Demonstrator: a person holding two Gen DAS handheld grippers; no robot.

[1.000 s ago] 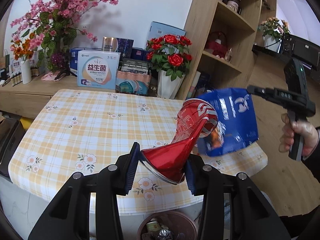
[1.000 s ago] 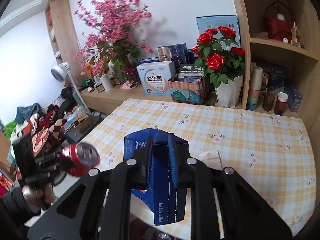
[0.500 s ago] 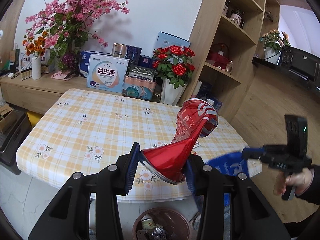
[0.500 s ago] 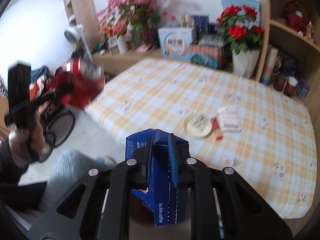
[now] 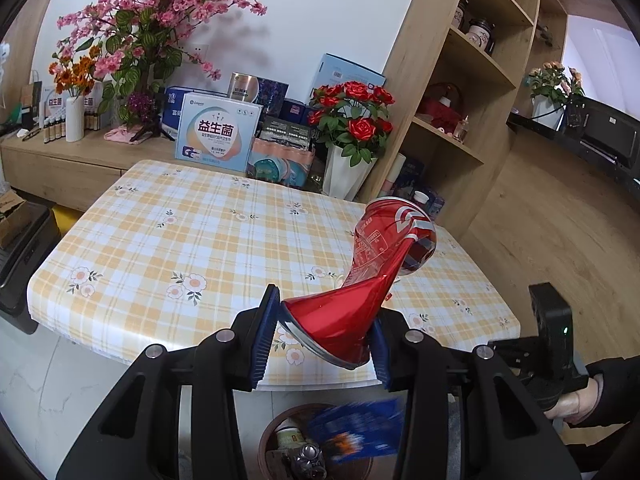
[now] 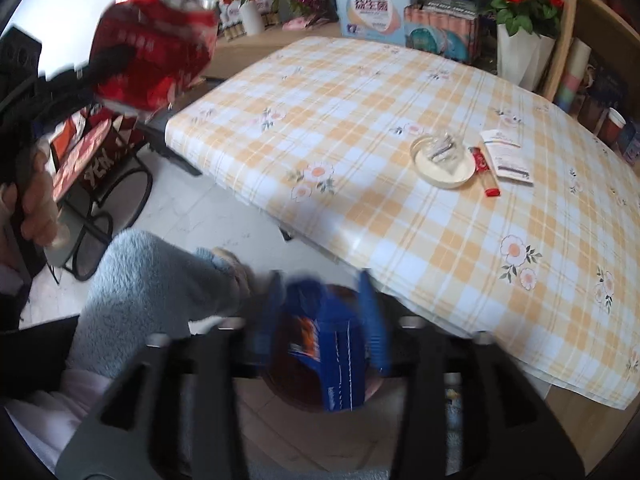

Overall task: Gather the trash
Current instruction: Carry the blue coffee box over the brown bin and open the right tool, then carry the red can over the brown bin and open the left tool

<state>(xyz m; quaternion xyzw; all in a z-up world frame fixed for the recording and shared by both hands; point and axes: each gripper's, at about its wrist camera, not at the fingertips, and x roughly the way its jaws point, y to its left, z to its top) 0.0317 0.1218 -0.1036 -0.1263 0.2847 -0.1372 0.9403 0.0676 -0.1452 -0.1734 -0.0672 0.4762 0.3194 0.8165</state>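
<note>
1. Dropping trash into the bin looks like the step in hand: the blue carton (image 6: 336, 360) sits between the fingers of the right gripper (image 6: 326, 344), right above the brown trash bin (image 5: 272, 432) on the floor by the table edge.
2. Motion blur hides the right tongs' pads, so I cannot tell whether they clamp the carton or have let it go; the left view shows the carton blurred over the bin mouth.
3. The left gripper (image 5: 324, 336) is pinched narrow on the base of a crushed red can (image 5: 360, 296), held in the air over the near edge of the table (image 5: 160, 240), above the bin.
4. Next, I judge, the can needs lowering over the bin before the left tongs spread.
5. On the checked cloth, a shallow dish (image 6: 444, 162) holding a clear wrapper, a red packet (image 6: 485, 176) and a white packet (image 6: 506, 156) are left to collect.
</note>
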